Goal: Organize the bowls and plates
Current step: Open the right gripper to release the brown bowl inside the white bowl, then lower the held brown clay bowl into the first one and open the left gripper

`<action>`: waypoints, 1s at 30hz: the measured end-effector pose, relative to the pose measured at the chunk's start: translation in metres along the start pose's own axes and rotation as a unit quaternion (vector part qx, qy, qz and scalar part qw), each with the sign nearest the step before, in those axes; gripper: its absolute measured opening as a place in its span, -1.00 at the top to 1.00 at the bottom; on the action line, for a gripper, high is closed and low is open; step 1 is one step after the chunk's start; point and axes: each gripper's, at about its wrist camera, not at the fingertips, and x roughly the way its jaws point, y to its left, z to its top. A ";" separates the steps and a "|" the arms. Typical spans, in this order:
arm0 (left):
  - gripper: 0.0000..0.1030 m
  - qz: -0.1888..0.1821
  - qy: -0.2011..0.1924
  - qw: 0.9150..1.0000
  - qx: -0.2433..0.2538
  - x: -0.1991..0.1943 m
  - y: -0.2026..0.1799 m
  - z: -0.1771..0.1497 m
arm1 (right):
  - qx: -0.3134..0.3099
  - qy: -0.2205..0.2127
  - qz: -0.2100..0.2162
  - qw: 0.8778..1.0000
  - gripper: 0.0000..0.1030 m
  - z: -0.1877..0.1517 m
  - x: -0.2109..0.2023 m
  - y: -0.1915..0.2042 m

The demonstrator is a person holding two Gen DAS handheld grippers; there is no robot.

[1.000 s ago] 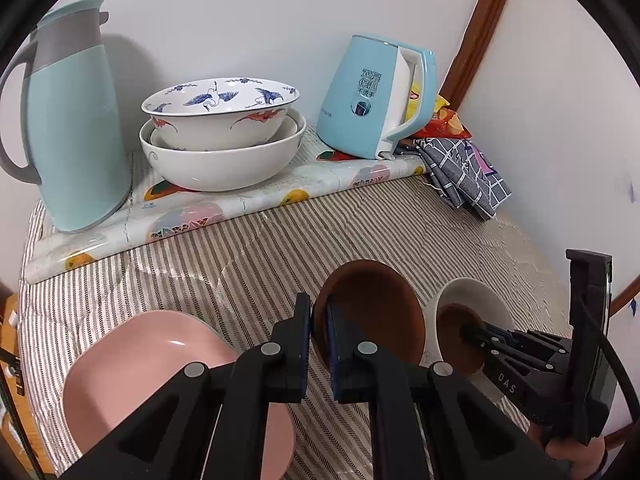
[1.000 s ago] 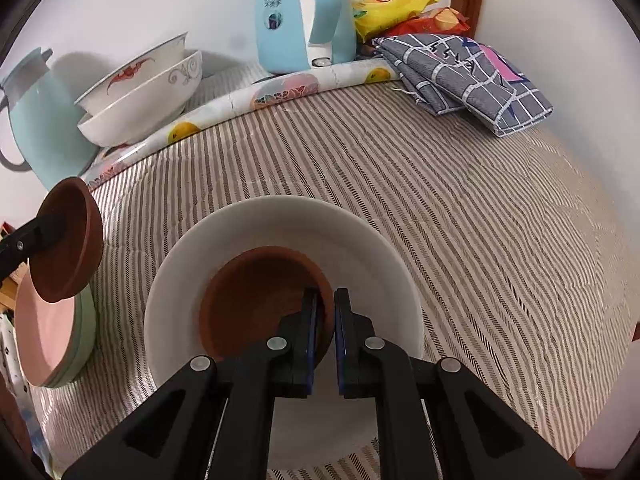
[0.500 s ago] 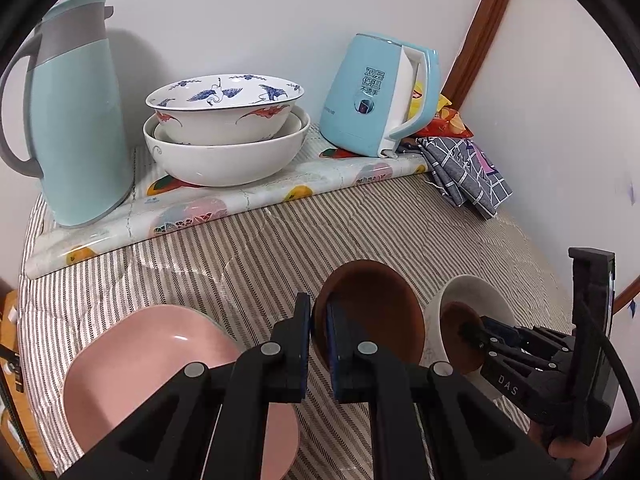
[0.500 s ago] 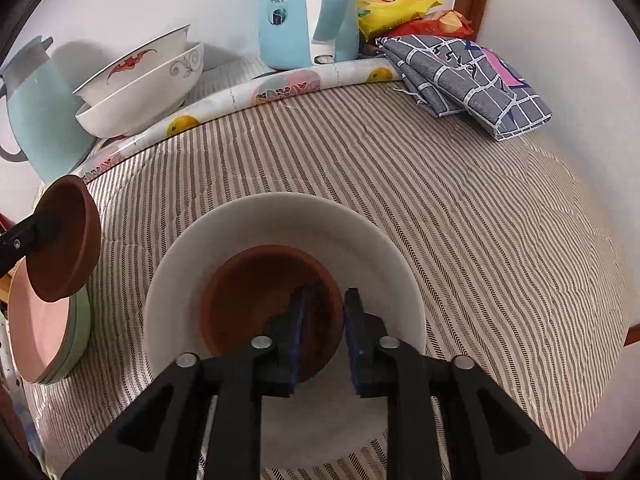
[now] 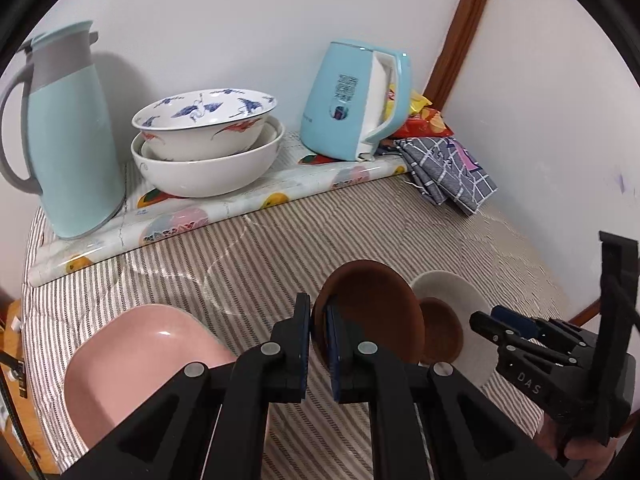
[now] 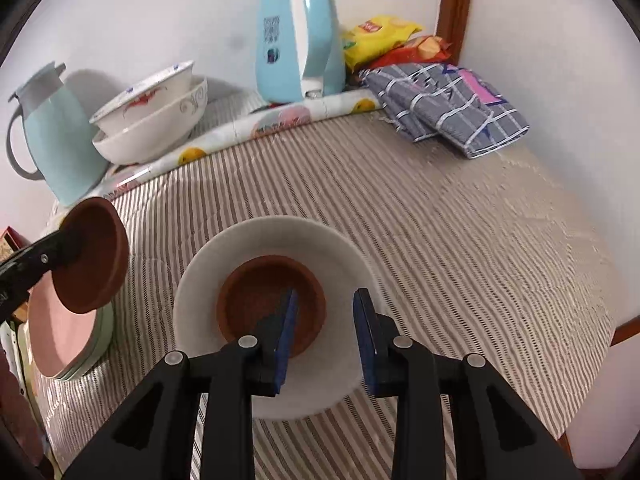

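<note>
My left gripper (image 5: 318,330) is shut on the rim of a brown dish (image 5: 376,304) and holds it tilted above the striped cloth; it also shows in the right wrist view (image 6: 94,260). My right gripper (image 6: 326,334) is open above a second brown dish (image 6: 260,300) that lies inside a white plate (image 6: 344,264). In the left wrist view that dish (image 5: 442,334) and white plate (image 5: 448,286) lie right of the held dish, with the right gripper (image 5: 504,326) beside them. A pink plate (image 5: 132,352) lies at the lower left on a stack (image 6: 64,344).
Two stacked white patterned bowls (image 5: 204,148), a blue thermos jug (image 5: 64,132) and a blue kettle (image 5: 356,104) stand at the back on a rolled fruit-print mat (image 5: 224,212). A folded checked cloth (image 6: 444,108) and snack bags (image 6: 384,36) lie in the back right corner.
My right gripper has opened and let go of the brown dish, which stays in the white plate. My left gripper still holds its brown dish and has shifted slightly.
</note>
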 end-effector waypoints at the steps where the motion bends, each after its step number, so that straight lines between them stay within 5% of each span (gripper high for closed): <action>1: 0.84 -0.001 -0.001 1.000 0.002 -0.001 -0.004 0.000 | 0.003 -0.003 0.000 1.000 0.36 -0.001 -0.003 -0.003; 30: 0.84 -0.024 0.044 0.997 0.062 0.032 -0.092 -0.008 | 0.069 -0.028 -0.013 0.997 0.34 -0.039 -0.036 -0.087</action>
